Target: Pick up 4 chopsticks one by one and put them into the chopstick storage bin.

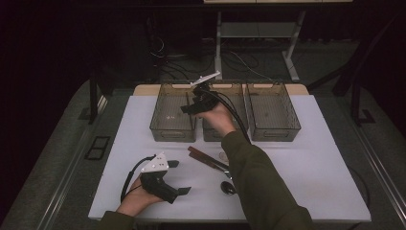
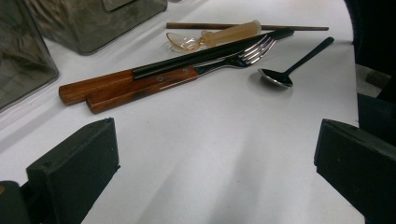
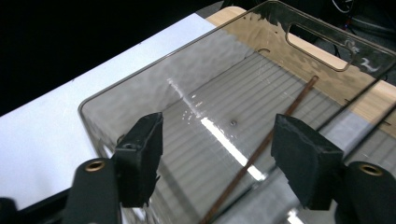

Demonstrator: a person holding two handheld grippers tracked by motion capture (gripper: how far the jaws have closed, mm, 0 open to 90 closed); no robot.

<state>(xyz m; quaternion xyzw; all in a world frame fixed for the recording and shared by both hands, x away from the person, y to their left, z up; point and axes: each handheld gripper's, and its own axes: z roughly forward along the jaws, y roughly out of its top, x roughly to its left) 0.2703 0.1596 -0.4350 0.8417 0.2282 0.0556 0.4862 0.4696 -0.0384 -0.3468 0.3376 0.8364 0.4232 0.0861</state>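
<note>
Three bins: we see three clear smoky bins in a row at the twelve o'clock side of the tabletop (image 1: 316, 163): left bin (image 1: 171, 112), middle bin (image 1: 218, 129), right bin (image 1: 274, 112).
Right claw: we hold our right claw (image 1: 187, 108) over the left bin, at about eleven o'clock from the cutlery pile; its jaws stand wide apart with nothing between them.
Right gripper view: between the jaws of the right claw (image 3: 217, 158) we look down on the ribbed floor of the left bin (image 3: 140, 84).
Chopstick: we see a thin brown chopstick (image 3: 261, 149) lying aslant on that bin floor, running from about one o'clock to seven o'clock in the right gripper view, apart from both jaws.
Left claw: our left claw (image 1: 179, 177) rests low at the seven o'clock corner of the tabletop, jaws spread wide and holding nothing.
Cutlery pile: ahead of the left claw (image 2: 217, 158) we see a wood-handled knife (image 2: 107, 84) and a wood-handled fork (image 2: 154, 84) side by side and touching, a translucent plastic spoon (image 2: 219, 36) just beyond them, one more chopstick (image 2: 210, 26) at twelve o'clock, and a dark spoon (image 2: 289, 70) at two o'clock, a little apart.
Sleeve: our right sleeve (image 1: 258, 177) crosses over part of the pile in the high view.
</note>
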